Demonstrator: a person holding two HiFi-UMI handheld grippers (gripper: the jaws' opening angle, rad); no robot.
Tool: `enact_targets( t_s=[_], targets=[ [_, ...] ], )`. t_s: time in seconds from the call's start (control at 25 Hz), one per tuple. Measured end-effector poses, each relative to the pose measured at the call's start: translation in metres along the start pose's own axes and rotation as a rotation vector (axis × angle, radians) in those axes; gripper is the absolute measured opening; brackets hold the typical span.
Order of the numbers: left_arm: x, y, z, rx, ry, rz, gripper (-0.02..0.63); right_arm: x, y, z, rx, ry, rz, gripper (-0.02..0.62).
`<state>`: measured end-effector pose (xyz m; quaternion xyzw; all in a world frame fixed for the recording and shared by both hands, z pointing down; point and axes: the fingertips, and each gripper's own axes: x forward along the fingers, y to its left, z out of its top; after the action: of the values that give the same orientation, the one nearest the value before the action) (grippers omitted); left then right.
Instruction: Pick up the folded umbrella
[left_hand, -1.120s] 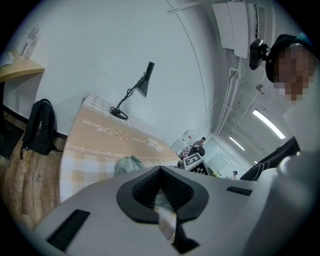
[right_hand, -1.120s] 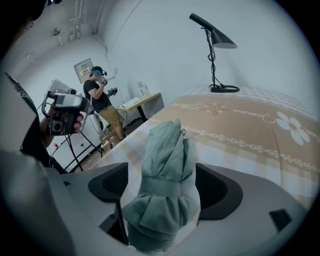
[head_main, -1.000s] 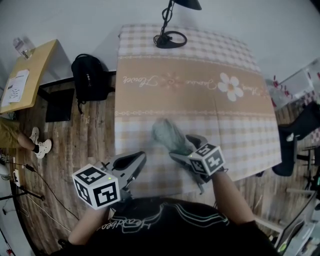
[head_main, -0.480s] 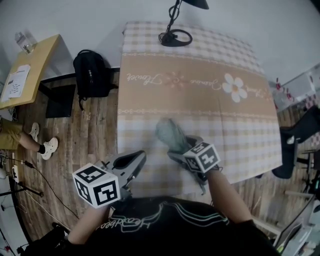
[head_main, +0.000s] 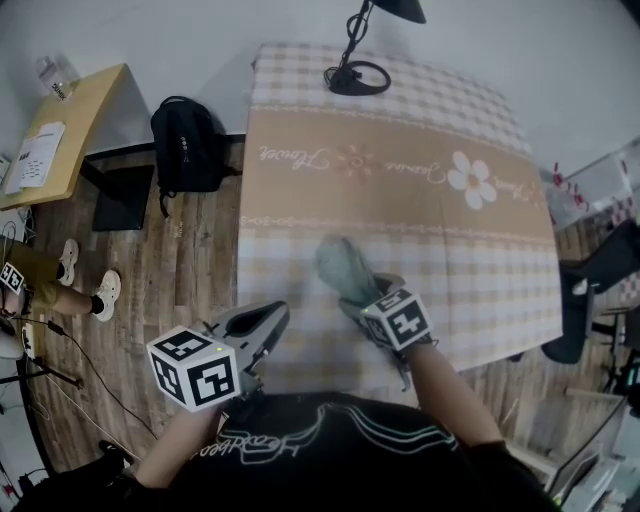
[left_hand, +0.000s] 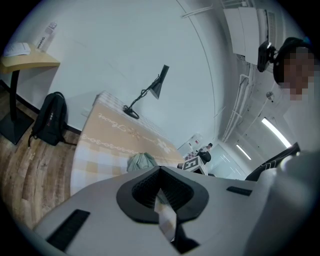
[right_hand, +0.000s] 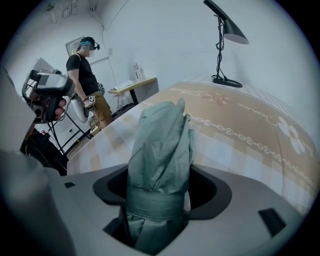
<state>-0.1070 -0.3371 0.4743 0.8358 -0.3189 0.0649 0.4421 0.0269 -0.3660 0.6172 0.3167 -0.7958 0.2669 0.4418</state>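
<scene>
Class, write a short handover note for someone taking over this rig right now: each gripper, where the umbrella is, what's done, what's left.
Left gripper: shut, empty, held at the table's near left corner.
Right gripper: jaws have just been closing around the folded umbrella and appear to press it at its strap.
Umbrella: lying on the table's near part, not yet lifted.
Done: reach and enclosure.
Left: firm up the grip, then lift.

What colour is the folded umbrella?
The folded umbrella is muted sage green, clearest in the right gripper view.
</scene>
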Motion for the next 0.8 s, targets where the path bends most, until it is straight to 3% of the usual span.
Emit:
enact_targets(
  t_s=[0.2,0.8],
  targets=[
    [0.001,0.002,-0.007,-0.025,0.011,0.012,-0.003,-0.002,0.000,0.003,-0.007,-0.030,-0.002,0.310],
    [-0.015,-0.015,-0.029,-0.015,0.016,0.062,-0.003,-0.008,-0.006,0.009,0.113,-0.087,0.129,0.293]
  ],
)
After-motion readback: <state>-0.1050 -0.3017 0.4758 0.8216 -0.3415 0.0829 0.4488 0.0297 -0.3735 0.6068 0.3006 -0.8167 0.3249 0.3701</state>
